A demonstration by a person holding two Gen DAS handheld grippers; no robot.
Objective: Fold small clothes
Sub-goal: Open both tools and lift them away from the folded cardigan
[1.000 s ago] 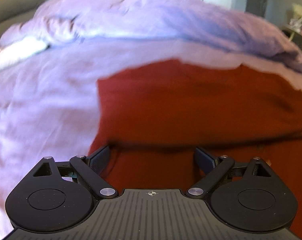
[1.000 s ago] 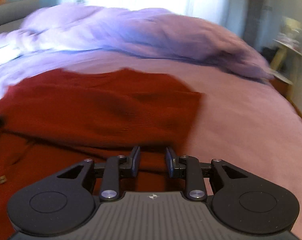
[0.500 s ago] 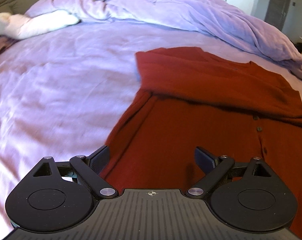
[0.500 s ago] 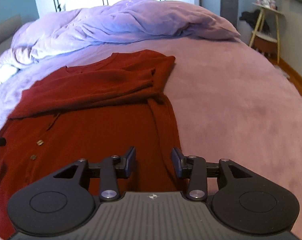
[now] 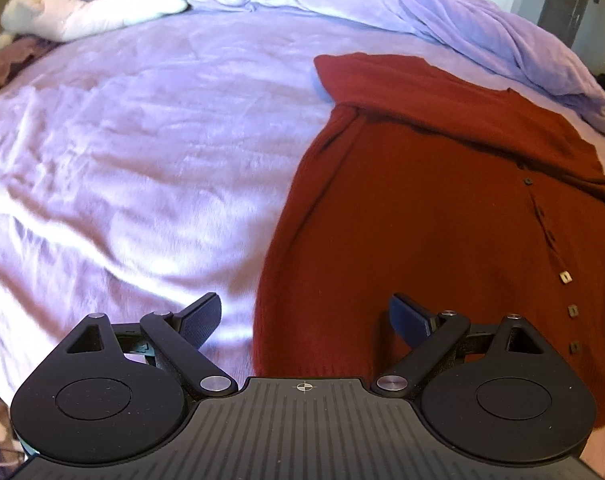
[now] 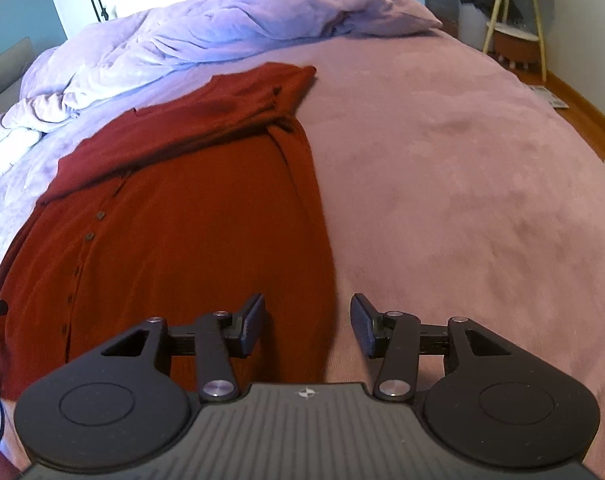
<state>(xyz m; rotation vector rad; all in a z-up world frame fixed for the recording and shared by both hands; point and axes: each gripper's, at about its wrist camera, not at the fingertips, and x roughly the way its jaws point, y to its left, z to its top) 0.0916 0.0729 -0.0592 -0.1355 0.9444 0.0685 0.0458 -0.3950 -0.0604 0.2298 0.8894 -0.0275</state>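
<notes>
A dark red buttoned cardigan lies flat on the bed, its sleeves and top part folded across its far end. My left gripper hovers over the near left edge by the hem. Its jaws stand wide and are closing a little, straddling that edge without pressing it. My right gripper hovers over the near right edge. Its jaws are opening, with the cardigan's edge below the gap and nothing gripped.
The lilac bed cover spreads out on both sides of the cardigan. A bunched duvet lies along the far side, with a white plush thing at far left. A small side table stands beyond the bed at right.
Both grippers have drawn back from the folded top toward the cardigan's near end and outer edges. The right jaws have widened. The cardigan stays flat.
</notes>
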